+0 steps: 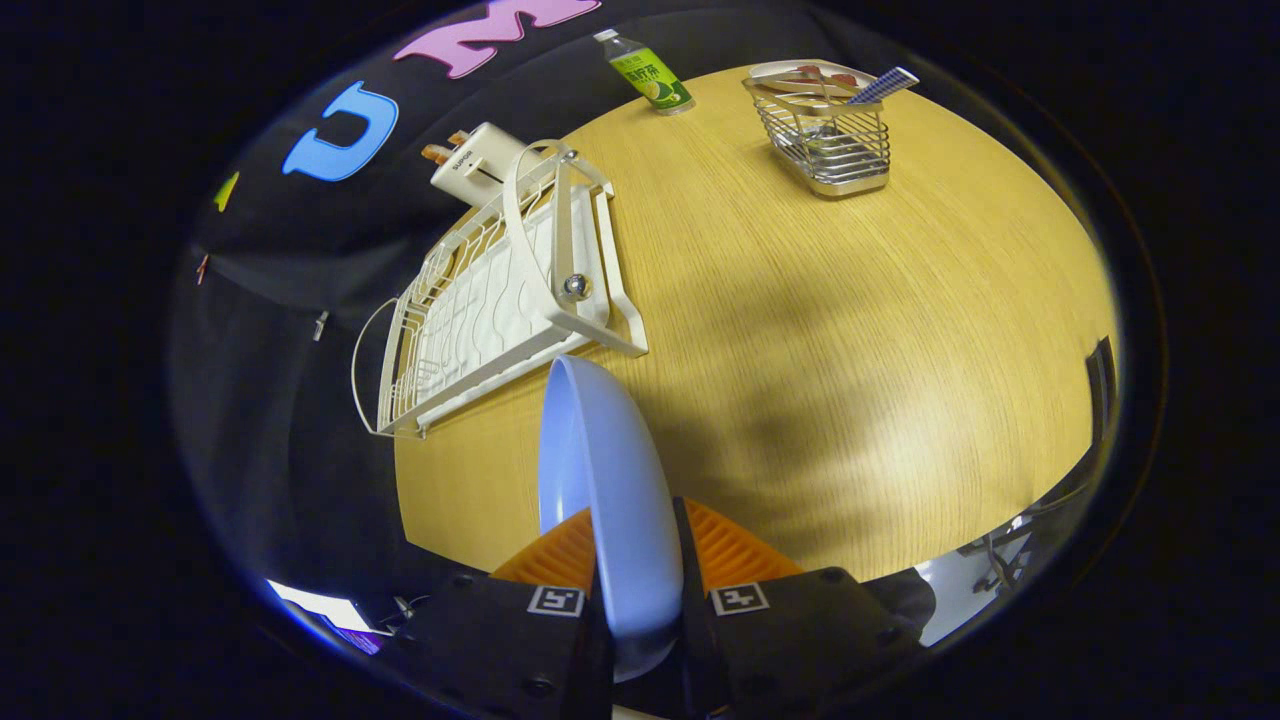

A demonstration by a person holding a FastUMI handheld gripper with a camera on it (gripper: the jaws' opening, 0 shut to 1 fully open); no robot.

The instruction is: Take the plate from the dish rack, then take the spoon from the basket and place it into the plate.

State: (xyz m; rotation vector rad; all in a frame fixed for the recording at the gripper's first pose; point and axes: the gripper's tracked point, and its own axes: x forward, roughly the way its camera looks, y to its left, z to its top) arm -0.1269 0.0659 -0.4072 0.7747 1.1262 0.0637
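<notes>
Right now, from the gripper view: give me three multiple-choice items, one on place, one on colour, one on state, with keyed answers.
1. Where is the spoon?
A. in the wire basket
B. on the plate
C. on the dish rack

2. What colour is the plate?
A. white
B. light blue
C. green

3. What is the gripper doing?
A. open over the table
B. shut on the bottle
C. shut on the plate

Answers: 1 A, its handle sticks out of the basket. 2 B, the plate's surface is pale blue. 3 C, both fingers press the plate's rim, held on edge near the empty dish rack.
</notes>
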